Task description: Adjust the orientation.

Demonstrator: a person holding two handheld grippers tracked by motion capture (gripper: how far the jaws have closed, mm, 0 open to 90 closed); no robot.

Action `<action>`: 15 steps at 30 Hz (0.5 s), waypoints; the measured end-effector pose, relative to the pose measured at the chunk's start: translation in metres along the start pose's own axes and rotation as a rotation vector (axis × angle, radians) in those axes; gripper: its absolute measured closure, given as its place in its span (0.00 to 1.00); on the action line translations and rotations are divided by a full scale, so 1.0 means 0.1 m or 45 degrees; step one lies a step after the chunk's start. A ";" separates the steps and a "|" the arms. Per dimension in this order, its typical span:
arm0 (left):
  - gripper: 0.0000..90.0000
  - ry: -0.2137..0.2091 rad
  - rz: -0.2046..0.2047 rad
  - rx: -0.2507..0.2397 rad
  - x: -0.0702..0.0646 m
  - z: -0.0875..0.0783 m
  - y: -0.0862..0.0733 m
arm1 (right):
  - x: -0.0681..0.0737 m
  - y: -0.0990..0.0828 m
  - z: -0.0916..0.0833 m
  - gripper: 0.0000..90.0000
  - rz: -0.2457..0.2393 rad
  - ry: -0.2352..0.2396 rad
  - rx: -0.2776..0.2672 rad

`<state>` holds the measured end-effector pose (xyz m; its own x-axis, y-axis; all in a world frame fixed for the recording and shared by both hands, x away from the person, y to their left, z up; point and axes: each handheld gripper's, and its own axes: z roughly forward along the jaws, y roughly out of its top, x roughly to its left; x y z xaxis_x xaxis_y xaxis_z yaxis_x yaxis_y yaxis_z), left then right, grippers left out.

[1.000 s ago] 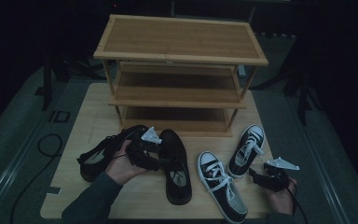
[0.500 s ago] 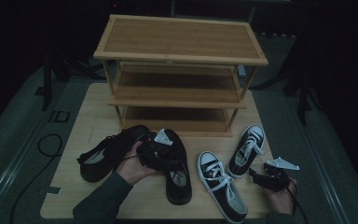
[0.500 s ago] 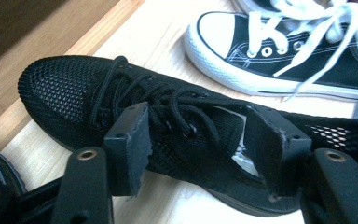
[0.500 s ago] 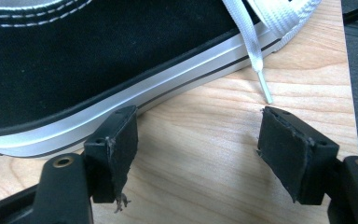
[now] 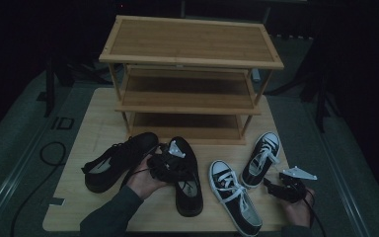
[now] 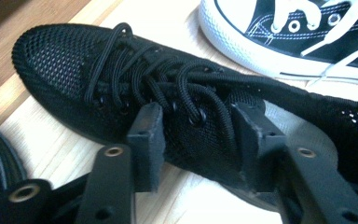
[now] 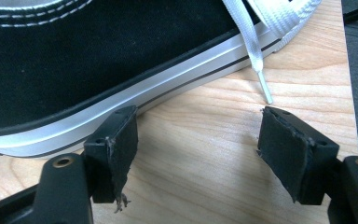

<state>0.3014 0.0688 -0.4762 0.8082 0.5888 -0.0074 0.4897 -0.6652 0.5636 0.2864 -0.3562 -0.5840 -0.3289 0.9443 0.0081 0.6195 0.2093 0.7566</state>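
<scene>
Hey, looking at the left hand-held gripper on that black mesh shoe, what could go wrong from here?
The left hand-held gripper has just been closing across the black mesh shoe, its pads among the laces. It may pinch only the laces, so the shoe could dangle. The white-soled sneaker lies close and might get nudged.

Both hand-held black two-jaw grippers low over the table

The left gripper (image 5: 170, 160), at seven o'clock, has its jaws just closing, the pads (image 6: 145, 140) astride a black mesh lace-up shoe (image 6: 121, 84). The right gripper (image 5: 276, 189), at five o'clock, rests with jaws spread wide, holding nothing.
</scene>
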 end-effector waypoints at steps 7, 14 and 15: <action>0.93 0.085 -0.061 -0.013 0.05 -0.08 -0.08 | 0.00 0.00 0.00 0.31 -0.001 0.001 0.000; 0.94 0.098 -0.112 -0.036 0.20 -0.17 -0.21 | 0.00 0.00 0.00 0.31 -0.001 0.001 0.000; 0.93 0.101 -0.111 -0.030 0.20 -0.17 -0.21 | 0.00 0.00 0.00 0.31 -0.001 0.001 0.000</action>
<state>0.3022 0.1024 -0.4742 0.7342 0.6789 0.0075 0.5484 -0.5995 0.5830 0.2865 -0.3563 -0.5840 -0.3301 0.9439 0.0078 0.6193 0.2103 0.7565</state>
